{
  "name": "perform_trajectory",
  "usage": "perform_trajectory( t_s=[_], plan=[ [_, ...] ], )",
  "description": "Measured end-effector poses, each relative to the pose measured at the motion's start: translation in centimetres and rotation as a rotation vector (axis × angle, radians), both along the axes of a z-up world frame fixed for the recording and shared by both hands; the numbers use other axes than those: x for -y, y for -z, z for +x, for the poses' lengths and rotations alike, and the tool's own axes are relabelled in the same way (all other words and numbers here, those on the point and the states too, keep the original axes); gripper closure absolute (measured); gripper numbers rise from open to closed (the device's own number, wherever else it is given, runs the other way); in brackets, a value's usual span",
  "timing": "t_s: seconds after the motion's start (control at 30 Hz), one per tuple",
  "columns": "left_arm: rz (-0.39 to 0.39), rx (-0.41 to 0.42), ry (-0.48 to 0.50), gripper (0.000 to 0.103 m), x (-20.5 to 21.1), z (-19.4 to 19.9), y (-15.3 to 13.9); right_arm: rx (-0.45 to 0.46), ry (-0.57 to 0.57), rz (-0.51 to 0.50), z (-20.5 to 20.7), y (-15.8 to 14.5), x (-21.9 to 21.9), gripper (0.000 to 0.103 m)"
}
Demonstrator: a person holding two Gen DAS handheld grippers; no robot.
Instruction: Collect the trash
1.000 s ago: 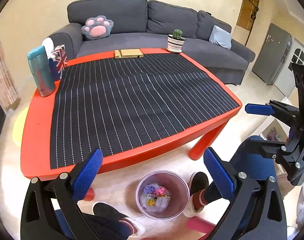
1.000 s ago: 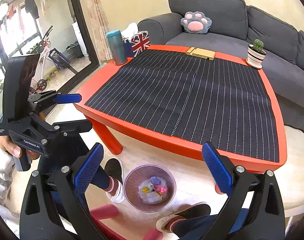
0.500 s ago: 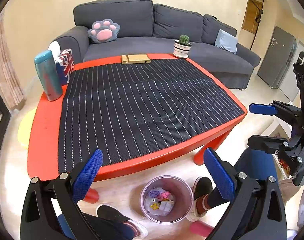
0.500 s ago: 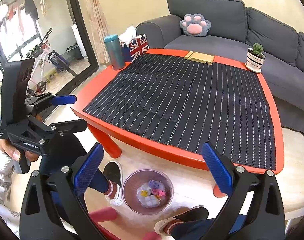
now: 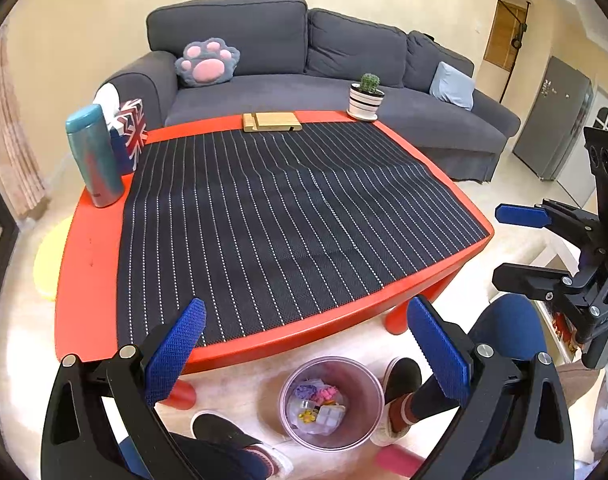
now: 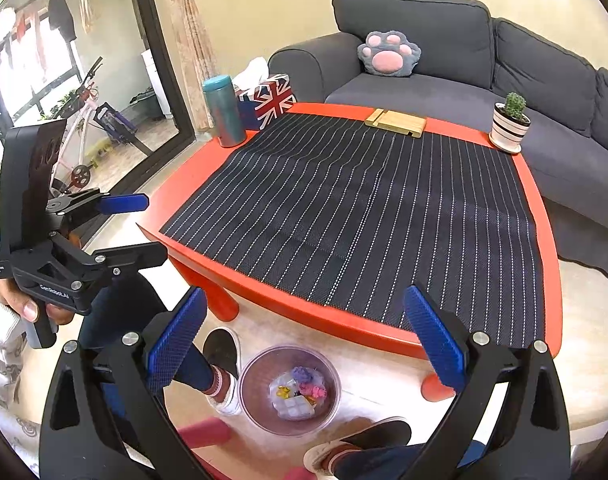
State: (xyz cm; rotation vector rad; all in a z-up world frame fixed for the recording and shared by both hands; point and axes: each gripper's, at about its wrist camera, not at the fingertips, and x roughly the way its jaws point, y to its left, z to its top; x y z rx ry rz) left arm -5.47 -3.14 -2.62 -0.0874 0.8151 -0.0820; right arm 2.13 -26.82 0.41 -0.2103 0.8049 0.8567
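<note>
A clear round trash bin (image 5: 331,402) stands on the floor below the red table's near edge, holding several small colourful pieces of trash (image 5: 315,404). It also shows in the right wrist view (image 6: 290,390). My left gripper (image 5: 304,354) is open and empty above the bin. My right gripper (image 6: 302,344) is open and empty, also above it. Each gripper shows in the other's view: the right one (image 5: 523,248) at the right edge, the left one (image 6: 136,226) at the left.
The red table (image 5: 84,264) carries a black striped mat (image 5: 284,216), a teal flask (image 5: 94,156), a Union Jack tissue box (image 5: 130,134), a wooden stand (image 5: 270,122) and a potted cactus (image 5: 365,98). A grey sofa (image 5: 304,60) stands behind. The person's feet (image 5: 399,392) flank the bin.
Both grippers have risen and tilted slightly, so the table and bin sit a little differently in view. Both stay open and empty.
</note>
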Motion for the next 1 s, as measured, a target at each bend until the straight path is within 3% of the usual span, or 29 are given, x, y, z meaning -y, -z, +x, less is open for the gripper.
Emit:
perform_trajectory(
  t_s=[1.0],
  plan=[
    [0.005, -0.011, 0.003, 0.006, -1.1, 3.7, -0.2, -0.006, 0.0, -0.009, 2.5, -0.3, -1.0, 0.006]
  ],
)
